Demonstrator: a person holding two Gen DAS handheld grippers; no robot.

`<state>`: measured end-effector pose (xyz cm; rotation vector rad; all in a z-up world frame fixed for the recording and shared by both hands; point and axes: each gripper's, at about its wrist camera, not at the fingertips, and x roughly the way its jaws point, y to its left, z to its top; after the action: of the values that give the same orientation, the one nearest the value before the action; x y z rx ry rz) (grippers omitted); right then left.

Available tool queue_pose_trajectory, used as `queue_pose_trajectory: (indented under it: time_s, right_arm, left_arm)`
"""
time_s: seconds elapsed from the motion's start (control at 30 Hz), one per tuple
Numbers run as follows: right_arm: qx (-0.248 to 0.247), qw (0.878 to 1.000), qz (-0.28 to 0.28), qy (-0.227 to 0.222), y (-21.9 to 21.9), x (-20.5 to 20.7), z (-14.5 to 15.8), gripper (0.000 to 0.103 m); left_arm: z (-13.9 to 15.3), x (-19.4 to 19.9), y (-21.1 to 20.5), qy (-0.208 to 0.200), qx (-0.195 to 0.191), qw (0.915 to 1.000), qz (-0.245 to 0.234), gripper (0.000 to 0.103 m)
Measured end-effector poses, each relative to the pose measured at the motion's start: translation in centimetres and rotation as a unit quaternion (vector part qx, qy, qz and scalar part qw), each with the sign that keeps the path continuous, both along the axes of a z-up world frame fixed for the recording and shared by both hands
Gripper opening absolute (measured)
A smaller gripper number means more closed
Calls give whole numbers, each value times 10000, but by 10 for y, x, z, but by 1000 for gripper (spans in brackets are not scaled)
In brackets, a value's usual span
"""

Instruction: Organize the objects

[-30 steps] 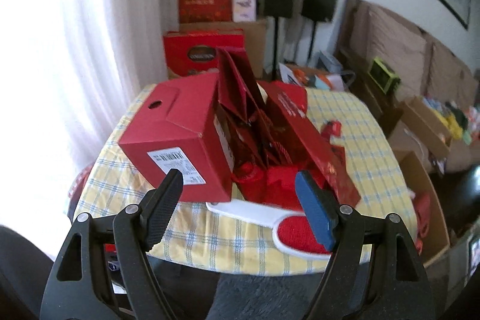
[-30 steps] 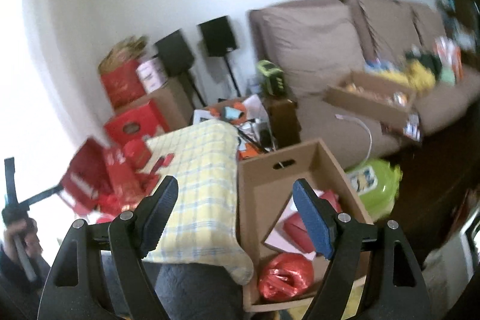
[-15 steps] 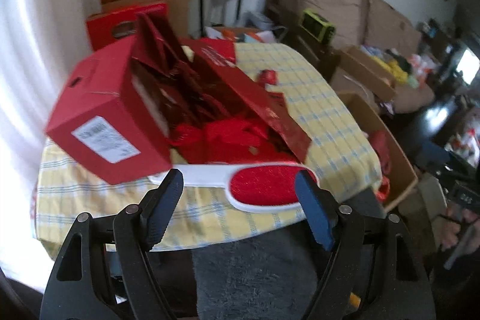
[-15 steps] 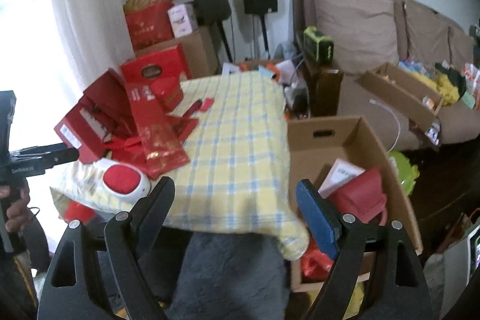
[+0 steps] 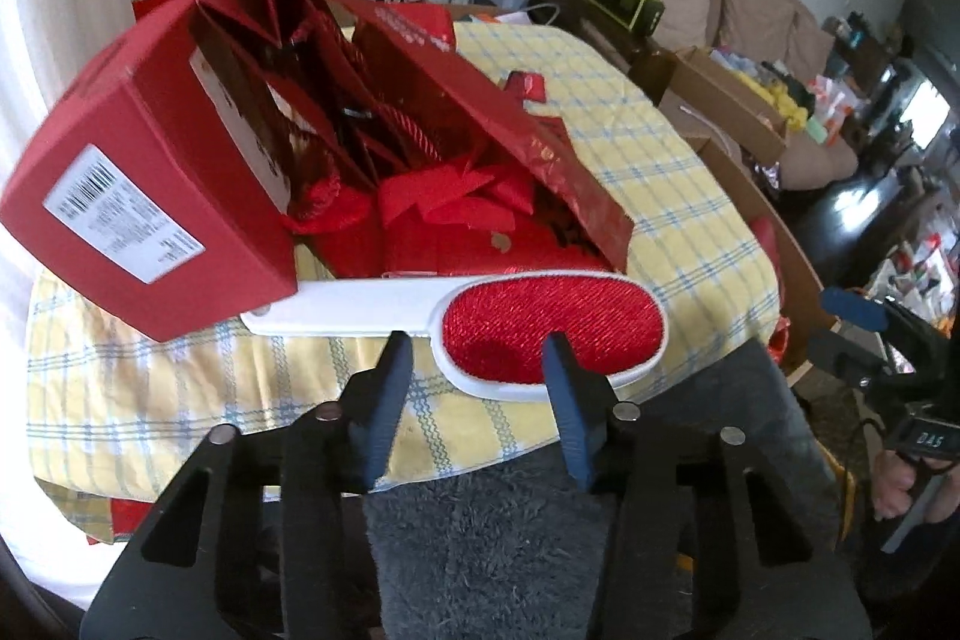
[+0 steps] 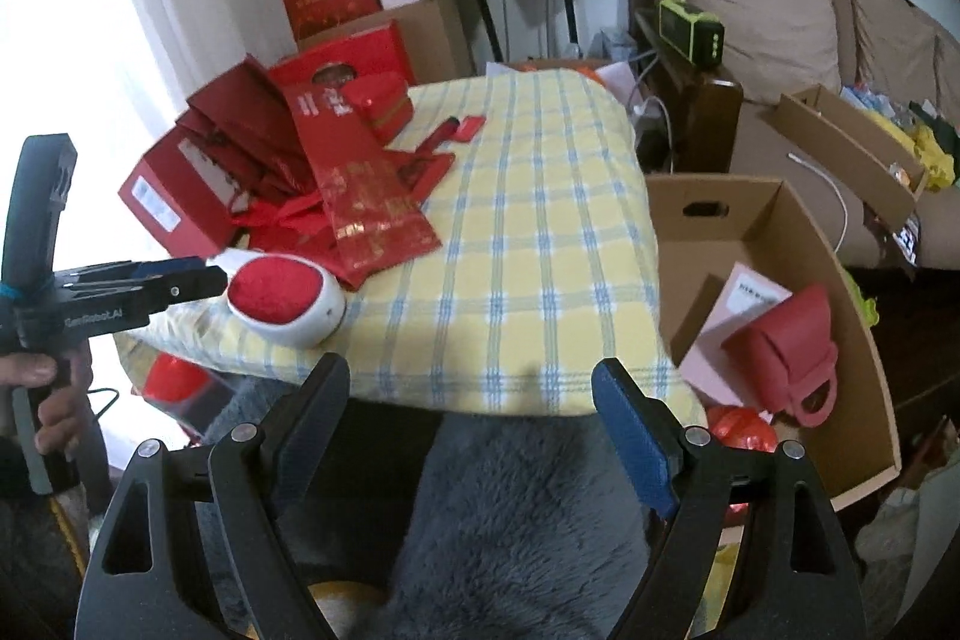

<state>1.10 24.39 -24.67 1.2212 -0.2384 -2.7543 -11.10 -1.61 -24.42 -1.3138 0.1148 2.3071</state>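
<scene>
A white lint brush with a red pad (image 5: 552,322) lies on the near edge of the yellow plaid tablecloth (image 5: 678,220), its handle tucked under a red carton (image 5: 138,184). Red gift bags (image 5: 420,88) and red envelopes are piled behind it. My left gripper (image 5: 477,346) hangs just over the brush's neck with its jaws closing. The brush sits partly between them and the pads do not press on it. In the right wrist view the brush (image 6: 282,298) shows with the left gripper (image 6: 198,280) at its side. My right gripper (image 6: 471,376) is open and empty over the table's near edge.
A cardboard box (image 6: 750,208) on the floor right of the table holds a pink box (image 6: 744,304) and a red bag (image 6: 786,346). Grey fleece (image 6: 510,520) lies below both grippers. A sofa, speakers and more boxes stand behind.
The left gripper dropped and tilted down onto the brush, and its jaws narrowed. The right view swung from the floor box toward the table and sank lower.
</scene>
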Motion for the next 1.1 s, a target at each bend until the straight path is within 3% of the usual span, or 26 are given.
queue_pose_trajectory:
  time_s: [0.1,0.27,1.1]
  right_arm:
    - [-63,9999,-119,-36,4,-1,-1,84]
    - [-144,9996,-213,-84,8,-2,-4,84]
    - [-313,9990,-298,-135,11,-1,-5,84]
  left_arm:
    - [-8,2,4,96,-171,9997,-116,35]
    - [-10,2,6,119,59,9997,-183,35]
    - [-8,12,29,344,-426,9985,-48,39]
